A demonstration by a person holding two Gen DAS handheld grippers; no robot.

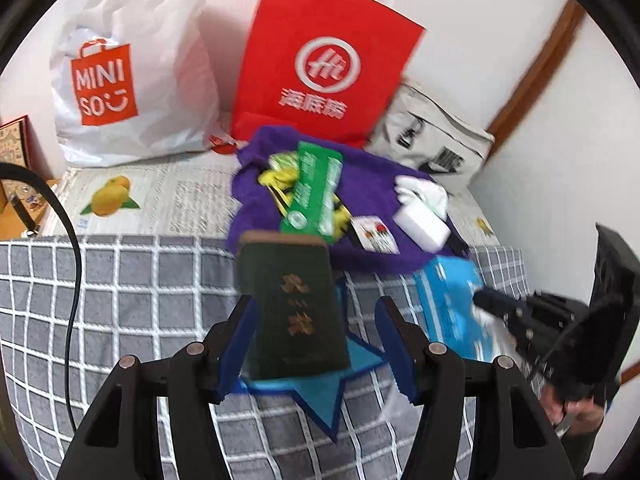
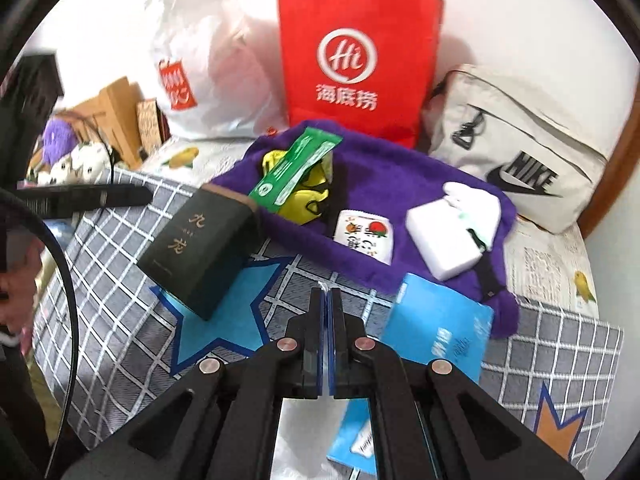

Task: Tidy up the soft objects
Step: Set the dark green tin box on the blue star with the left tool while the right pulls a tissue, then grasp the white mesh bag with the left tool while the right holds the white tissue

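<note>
A purple plush cloth (image 1: 372,240) (image 2: 392,184) lies on the grey checked bedspread (image 1: 140,280). On it are a green packet (image 1: 316,192) (image 2: 296,168), a yellow soft toy (image 2: 304,196), a small fruit-print pouch (image 2: 364,236) and a white sponge block (image 1: 422,222) (image 2: 448,236). A dark green box (image 1: 296,308) (image 2: 200,248) stands on a blue star mat (image 2: 228,320). My left gripper (image 1: 316,340) is open around the box's base. My right gripper (image 2: 325,292) is shut on a thin clear plastic edge of a blue pack (image 2: 440,332) (image 1: 452,300).
A white Miniso bag (image 1: 120,80), a red paper bag (image 1: 320,60) (image 2: 356,60) and a white Nike bag (image 2: 520,152) stand against the wall. Newspaper (image 1: 160,196) covers the bed's far part. Plush toys (image 2: 72,152) and boxes sit at left.
</note>
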